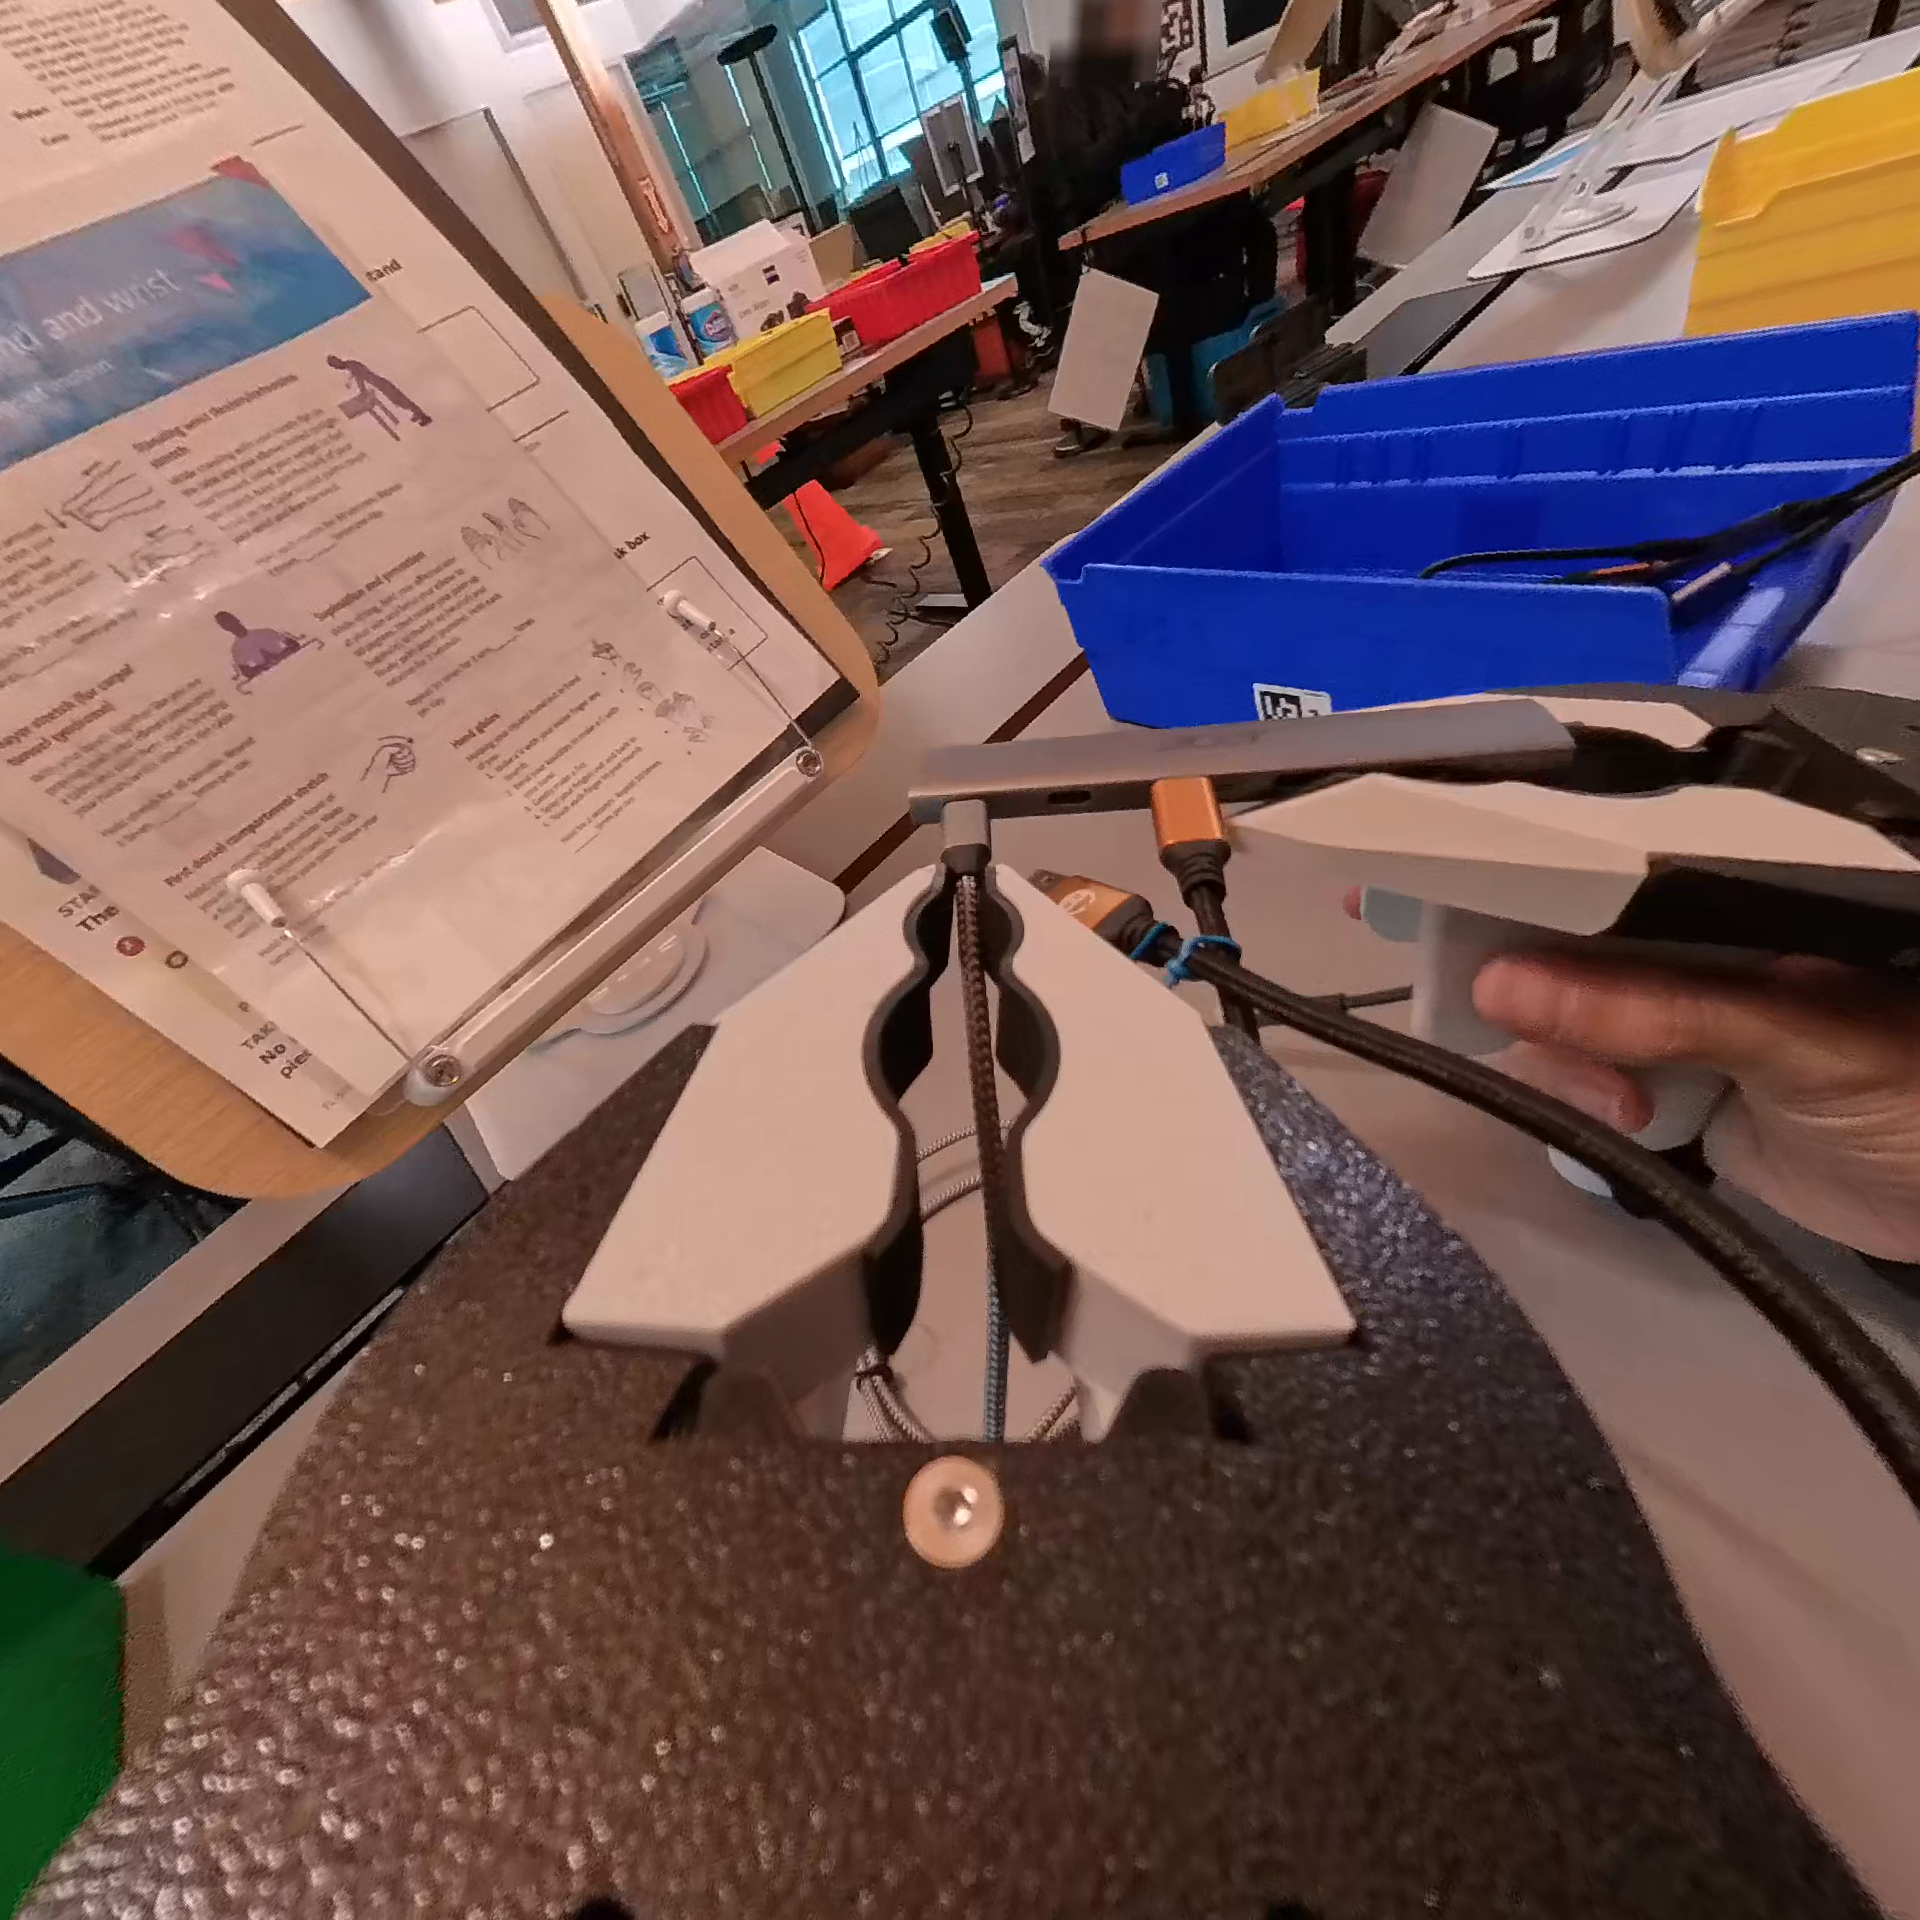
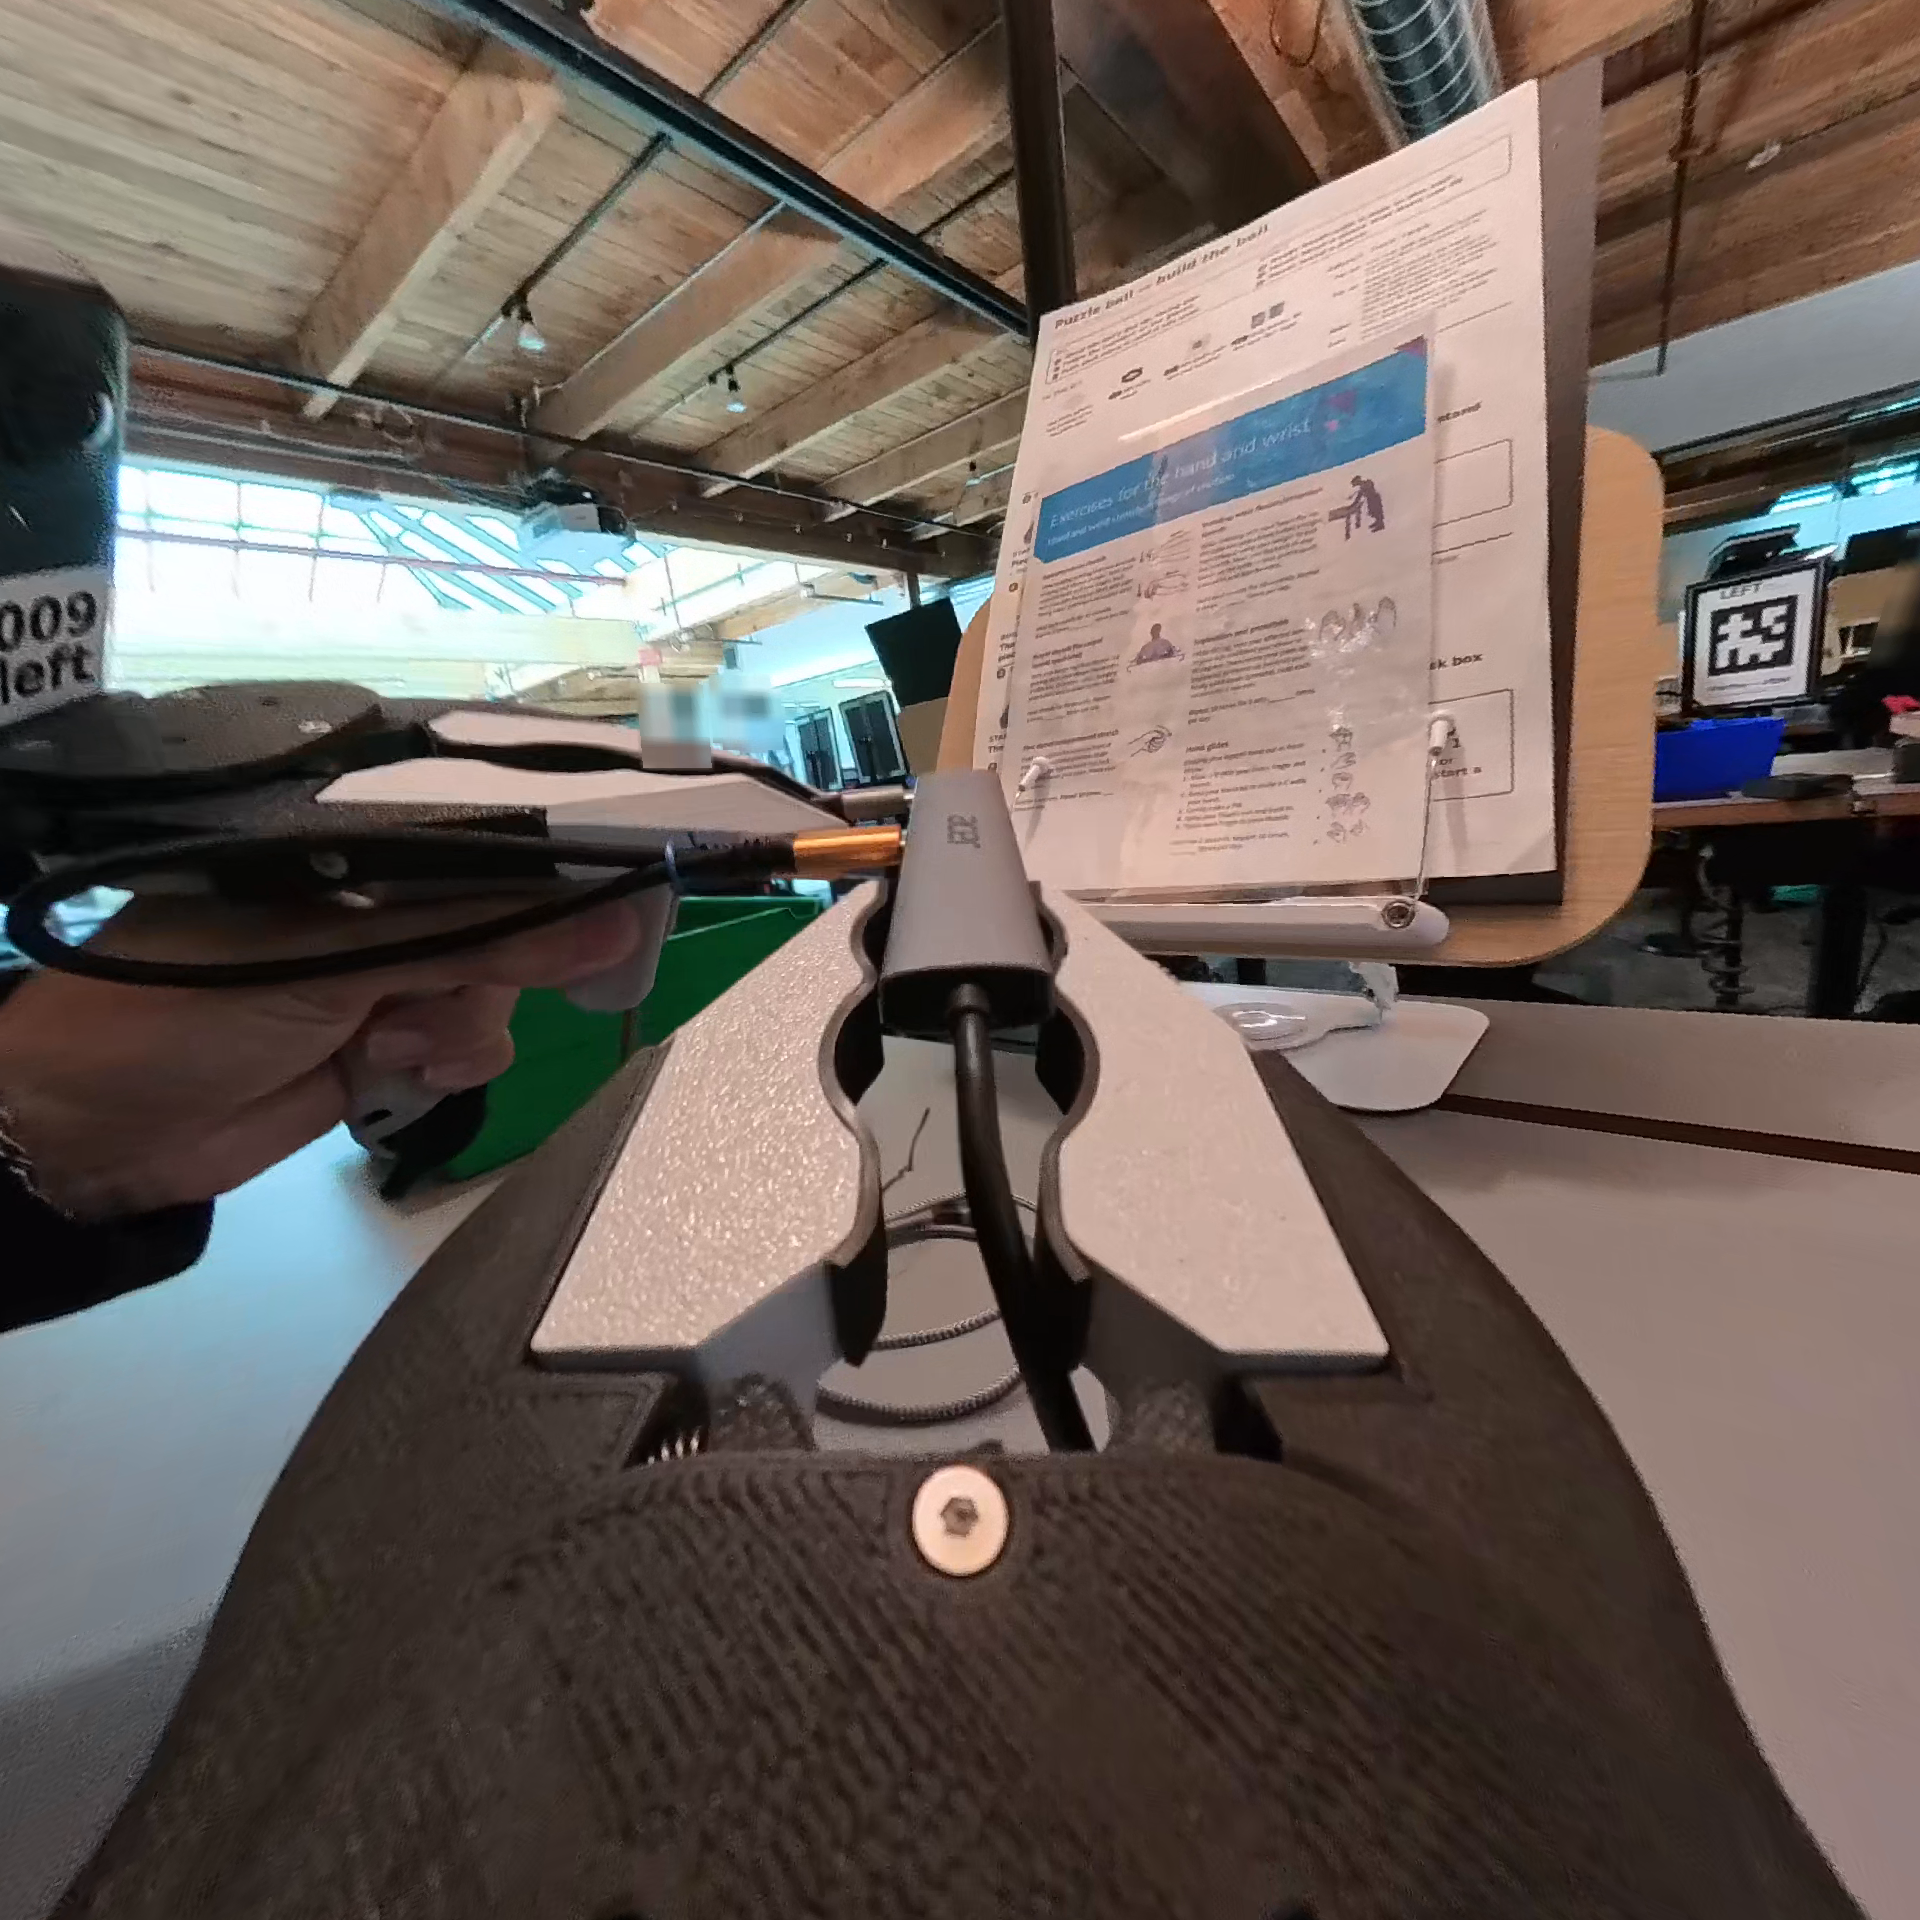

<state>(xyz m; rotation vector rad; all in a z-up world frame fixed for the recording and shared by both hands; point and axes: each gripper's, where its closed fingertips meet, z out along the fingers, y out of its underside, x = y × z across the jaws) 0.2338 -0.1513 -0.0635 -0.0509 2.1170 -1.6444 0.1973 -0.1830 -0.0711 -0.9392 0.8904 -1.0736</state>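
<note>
My left gripper (image 1: 961,883) is shut on a braided cable (image 1: 982,1039) just behind its grey plug (image 1: 964,831). The plug sits in the side of a grey hub (image 1: 1247,753). An orange plug (image 1: 1184,816) with a black cable (image 1: 1455,1091) sits in the same side. My right gripper (image 2: 961,914) is shut on the hub (image 2: 956,831) and holds it above the table. The hub's own black cable (image 2: 987,1143) runs back between the fingers. In the right wrist view the left gripper (image 2: 831,805) reaches in from the left beside the orange plug (image 2: 847,850).
A document stand (image 1: 364,623) with printed sheets stands at the left, straight ahead in the right wrist view (image 2: 1247,623). A blue bin (image 1: 1455,520) holding cables sits behind the hub, a yellow bin (image 1: 1818,208) beyond it. A green bin (image 2: 582,1039) sits low at the left. Across from one pair of fingers to the other is roughly 6 centimetres.
</note>
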